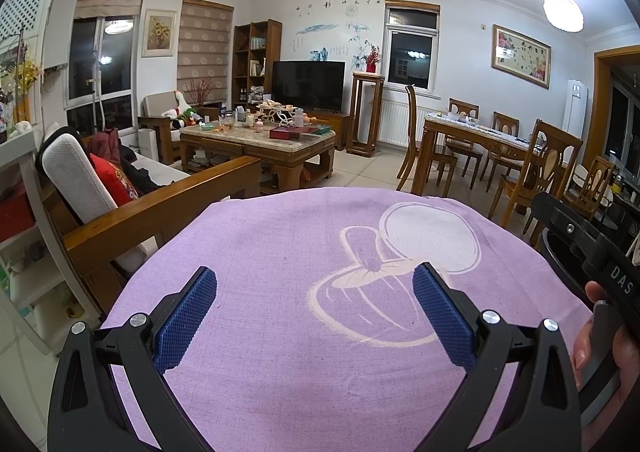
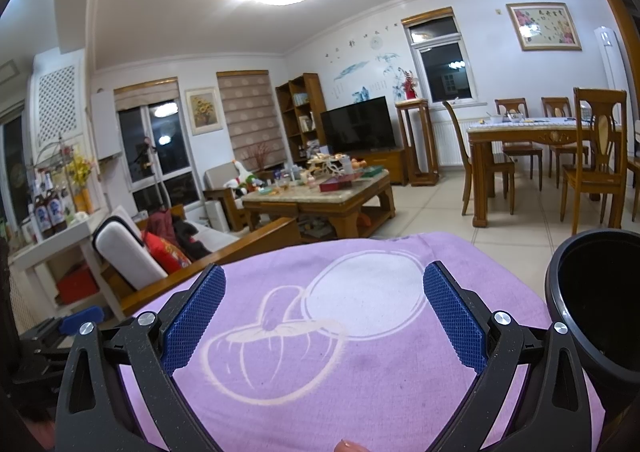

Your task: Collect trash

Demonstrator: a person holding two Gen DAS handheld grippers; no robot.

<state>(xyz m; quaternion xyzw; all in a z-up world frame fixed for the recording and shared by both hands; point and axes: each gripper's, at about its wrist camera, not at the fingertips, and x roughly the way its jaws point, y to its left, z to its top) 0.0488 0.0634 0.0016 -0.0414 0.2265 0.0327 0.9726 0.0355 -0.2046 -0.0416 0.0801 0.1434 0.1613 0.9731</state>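
Note:
My left gripper [image 1: 315, 294] is open, its blue-padded fingers spread over a purple cloth [image 1: 304, 252] with a pale cartoon print, nothing between them. My right gripper [image 2: 324, 292] is open too, over the same purple cloth [image 2: 360, 352]. A black round bin [image 2: 596, 300] stands at the cloth's right edge in the right wrist view; in the left wrist view the black bin [image 1: 560, 260] shows partly behind the other gripper's body and a hand [image 1: 600, 352]. No trash lies on the cloth. A cluttered coffee table [image 1: 260, 133] stands farther off.
A wooden sofa [image 1: 132, 207] with white and red cushions sits left of the cloth. Beyond are a TV [image 1: 308, 83], a bookshelf [image 1: 256, 55], and a dining table [image 1: 480, 135] with several chairs at right. A white shelf with bottles [image 2: 48, 207] stands far left.

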